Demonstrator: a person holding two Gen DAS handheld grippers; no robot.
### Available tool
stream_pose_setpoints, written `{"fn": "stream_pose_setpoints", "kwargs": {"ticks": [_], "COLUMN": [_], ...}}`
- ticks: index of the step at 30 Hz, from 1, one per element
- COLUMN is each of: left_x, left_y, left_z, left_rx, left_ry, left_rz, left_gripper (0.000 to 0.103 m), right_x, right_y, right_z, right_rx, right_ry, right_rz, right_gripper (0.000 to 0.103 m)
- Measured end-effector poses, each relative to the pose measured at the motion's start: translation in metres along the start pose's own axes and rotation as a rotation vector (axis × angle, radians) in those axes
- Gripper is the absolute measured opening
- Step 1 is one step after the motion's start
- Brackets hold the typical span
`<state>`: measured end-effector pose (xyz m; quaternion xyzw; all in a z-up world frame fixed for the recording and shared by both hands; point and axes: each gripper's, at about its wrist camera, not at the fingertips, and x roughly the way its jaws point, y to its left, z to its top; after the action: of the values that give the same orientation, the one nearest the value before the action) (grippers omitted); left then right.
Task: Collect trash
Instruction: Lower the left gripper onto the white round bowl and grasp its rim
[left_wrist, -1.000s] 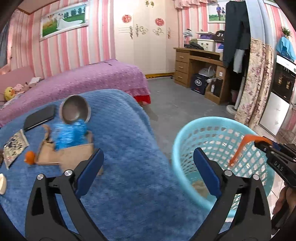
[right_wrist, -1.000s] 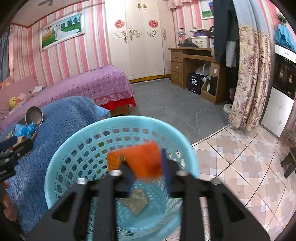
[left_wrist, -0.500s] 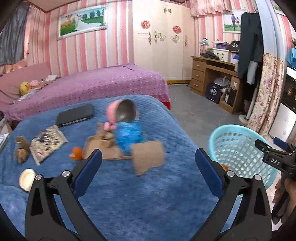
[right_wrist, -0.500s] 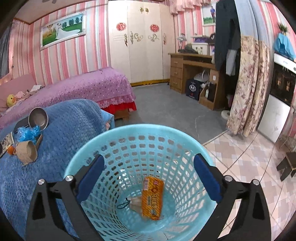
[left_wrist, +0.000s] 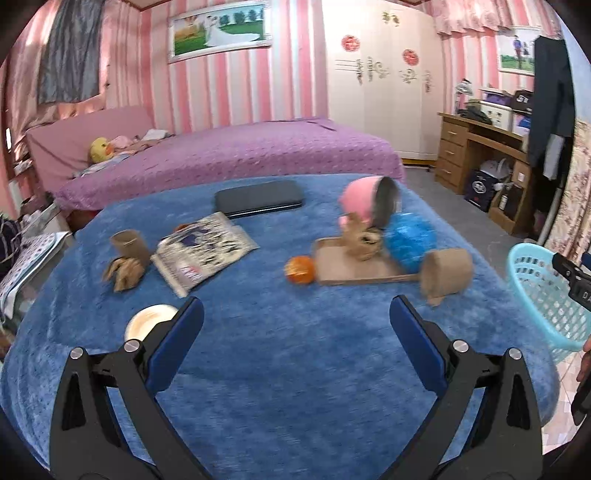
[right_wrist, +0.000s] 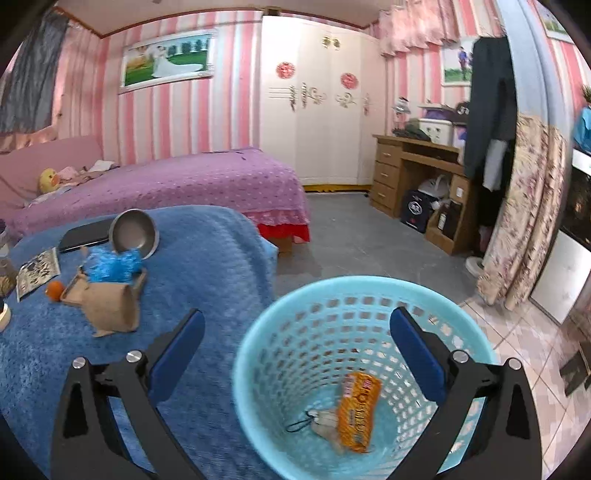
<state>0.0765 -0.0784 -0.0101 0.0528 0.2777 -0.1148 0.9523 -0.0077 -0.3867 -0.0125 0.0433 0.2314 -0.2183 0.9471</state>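
Right wrist view: my right tool (right_wrist: 297, 345), now spread empty, has dropped the orange wrapper (right_wrist: 359, 409) into the basket (right_wrist: 258, 332), while my spread left tool (left_wrist: 295, 332) swings to the tabletop (left_wrist: 258, 350) trash.

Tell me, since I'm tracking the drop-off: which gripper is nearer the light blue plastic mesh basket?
Right. The right gripper hangs open at the light blue plastic mesh basket; the left gripper is over the blue blanket, basket off to its side.

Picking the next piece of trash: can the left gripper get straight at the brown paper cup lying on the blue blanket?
Probably yes. The left gripper is open and empty, and only bare blue blanket lies between it and the brown paper cup.
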Motion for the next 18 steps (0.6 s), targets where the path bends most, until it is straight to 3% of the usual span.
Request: {"fn": "stream_pose_setpoints", "kwargs": {"ticks": [8,18], "left_x": [0.008,0.043], "left_y": [0.056,0.092], "left_z": [-0.01,-0.02], "left_rx": [-0.069,-0.128], "left_ry": [0.025,0.145], "left_rz": [0.078,0.109], "left_gripper": [0.097,0.097], "right_x": [-0.001,0.002], "right_y": [0.032,0.046], "right_z": [-0.003,-0.005], "right_rx": [-0.072,-0.082], "right_ry": [0.005,0.026], "right_rz": [0.033,0.06], "right_gripper": [0.098,0.098]}}
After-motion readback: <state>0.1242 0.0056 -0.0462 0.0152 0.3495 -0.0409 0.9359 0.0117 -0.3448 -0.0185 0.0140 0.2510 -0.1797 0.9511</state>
